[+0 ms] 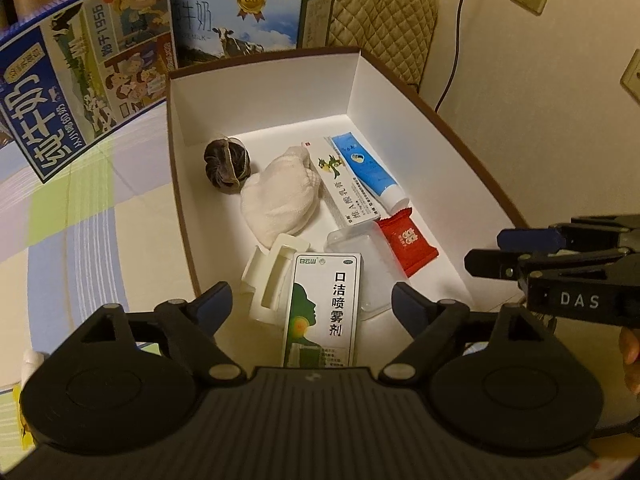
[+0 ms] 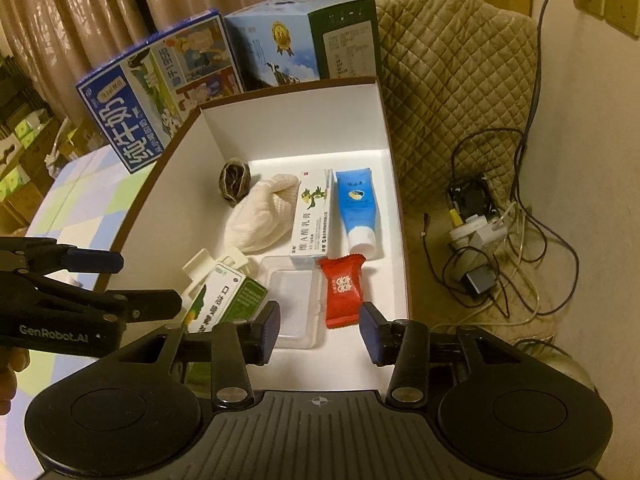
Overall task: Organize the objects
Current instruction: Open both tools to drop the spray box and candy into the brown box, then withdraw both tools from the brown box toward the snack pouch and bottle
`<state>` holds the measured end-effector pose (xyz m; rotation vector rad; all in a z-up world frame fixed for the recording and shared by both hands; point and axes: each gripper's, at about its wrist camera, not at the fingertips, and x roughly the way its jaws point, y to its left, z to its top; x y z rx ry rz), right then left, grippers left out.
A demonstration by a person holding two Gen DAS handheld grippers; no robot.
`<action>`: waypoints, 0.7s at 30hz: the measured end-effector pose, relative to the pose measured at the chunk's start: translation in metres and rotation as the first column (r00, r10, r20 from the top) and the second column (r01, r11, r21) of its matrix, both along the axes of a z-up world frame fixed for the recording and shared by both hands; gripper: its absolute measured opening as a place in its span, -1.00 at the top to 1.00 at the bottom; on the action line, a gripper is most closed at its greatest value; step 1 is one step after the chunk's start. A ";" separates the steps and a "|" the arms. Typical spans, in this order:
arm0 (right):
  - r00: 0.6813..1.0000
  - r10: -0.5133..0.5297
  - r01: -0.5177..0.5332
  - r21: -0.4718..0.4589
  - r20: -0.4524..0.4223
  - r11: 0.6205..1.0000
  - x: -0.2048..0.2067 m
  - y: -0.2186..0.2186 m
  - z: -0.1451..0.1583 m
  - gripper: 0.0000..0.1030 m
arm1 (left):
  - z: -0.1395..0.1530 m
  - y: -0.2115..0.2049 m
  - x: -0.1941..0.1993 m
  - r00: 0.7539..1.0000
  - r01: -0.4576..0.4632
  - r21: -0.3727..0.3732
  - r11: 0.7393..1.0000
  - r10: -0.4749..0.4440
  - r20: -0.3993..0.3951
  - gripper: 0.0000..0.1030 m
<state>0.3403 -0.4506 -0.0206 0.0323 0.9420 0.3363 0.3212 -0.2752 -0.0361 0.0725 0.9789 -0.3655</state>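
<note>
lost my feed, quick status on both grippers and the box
Left gripper open above green-and-white spray carton. Right gripper open, empty, above red snack packet. White storage box holds everything; nothing blocking.

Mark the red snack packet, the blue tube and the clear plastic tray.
red snack packet (image 2: 341,294), right wrist view, middle of wrapper.
blue tube (image 2: 355,200), right wrist view, blue body above the cap.
clear plastic tray (image 2: 292,304), right wrist view, tray floor.

The spray box (image 1: 320,312) reads 白云山 and 口洁喷雾剂; the cream box (image 2: 312,212) reads 维A酸乳膏; the blue carton (image 1: 80,80) shows 1956; the pale carton (image 1: 248,12) has 3.6 and MILK; the right gripper (image 1: 580,300) says DAS, the left gripper (image 2: 52,330) GenRobot.AI
</note>
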 end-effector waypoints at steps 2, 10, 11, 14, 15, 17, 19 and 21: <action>1.000 -0.009 0.009 0.013 -0.001 1.000 -0.005 -0.001 0.001 0.14 | 0.005 0.003 -0.004 1.000 -0.005 -0.009 1.000 0.005 0.008 -0.69; 1.000 -0.013 0.013 0.026 0.010 1.000 -0.025 0.004 0.010 0.06 | 0.020 0.017 -0.021 0.999 -0.034 -0.039 0.999 0.035 0.024 -0.78; 1.000 -0.010 0.010 0.028 0.013 1.000 -0.028 0.005 0.011 0.06 | 0.021 0.019 -0.024 0.999 -0.036 -0.040 0.999 0.037 0.027 -0.80; 1.000 -0.006 0.005 0.034 0.020 0.999 -0.037 0.011 0.014 0.04 | 0.025 0.024 -0.032 0.998 -0.045 -0.035 0.998 0.047 0.037 -0.83; 1.000 -0.006 0.005 0.036 0.021 0.999 -0.040 0.013 0.014 0.04 | 0.025 0.027 -0.035 0.998 -0.047 -0.034 0.998 0.048 0.039 -0.83; 1.000 -0.004 0.003 0.037 0.025 0.999 -0.045 0.017 0.015 0.03 | 0.026 0.031 -0.041 0.998 -0.048 -0.037 0.998 0.050 0.039 -0.84; 1.000 -0.002 0.001 0.039 0.025 0.999 -0.052 0.022 0.016 0.02 | 0.027 0.038 -0.047 0.998 -0.054 -0.039 0.998 0.056 0.039 -0.85; 1.000 0.000 -0.001 0.039 0.026 0.999 -0.058 0.027 0.017 0.02 | 0.028 0.046 -0.054 0.997 -0.059 -0.042 0.997 0.061 0.040 -0.85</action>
